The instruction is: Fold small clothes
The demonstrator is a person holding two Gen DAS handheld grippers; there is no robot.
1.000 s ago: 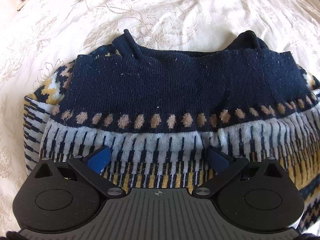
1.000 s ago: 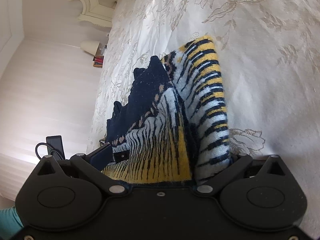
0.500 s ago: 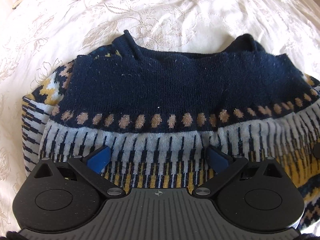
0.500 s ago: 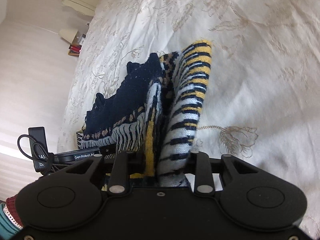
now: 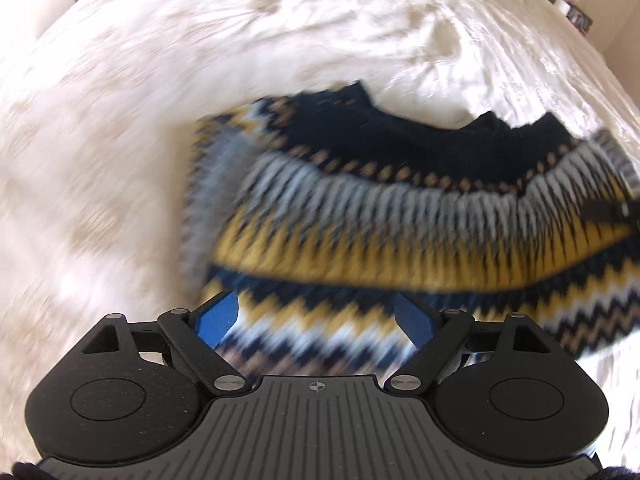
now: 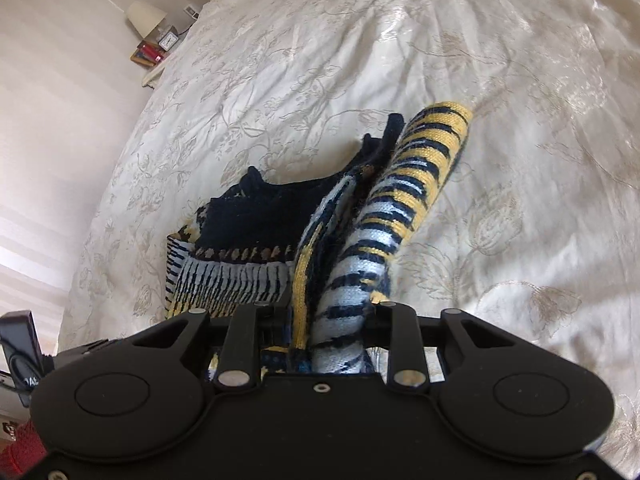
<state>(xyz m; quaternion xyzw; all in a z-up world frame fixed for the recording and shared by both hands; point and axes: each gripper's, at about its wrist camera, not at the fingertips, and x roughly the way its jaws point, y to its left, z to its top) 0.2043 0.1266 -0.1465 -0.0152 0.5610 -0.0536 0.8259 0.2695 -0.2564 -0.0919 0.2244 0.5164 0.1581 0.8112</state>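
A small knitted sweater (image 5: 400, 216), navy with yellow, white and tan patterns, lies partly folded on the bed. In the left wrist view, which is motion-blurred, my left gripper (image 5: 316, 322) is open, its blue pads (image 5: 218, 320) spread over the sweater's near zigzag hem and holding nothing. In the right wrist view my right gripper (image 6: 332, 340) is shut on the sweater's (image 6: 372, 232) bunched side edge, with a striped sleeve and a yellow fold running up from between the fingers. The right gripper's tip (image 5: 608, 210) shows at the sweater's right edge in the left view.
A cream bedspread (image 6: 440, 60) with a floral weave covers the bed all around. A nightstand with a lamp (image 6: 146, 18), clock and books stands at the far left by the wall. A dark device with a cable (image 6: 20, 344) sits at the left edge.
The left gripper has pulled back and swung, staying open; more of the sweater's lower hem shows. The right gripper closed on the sweater's side edge and lifted it.
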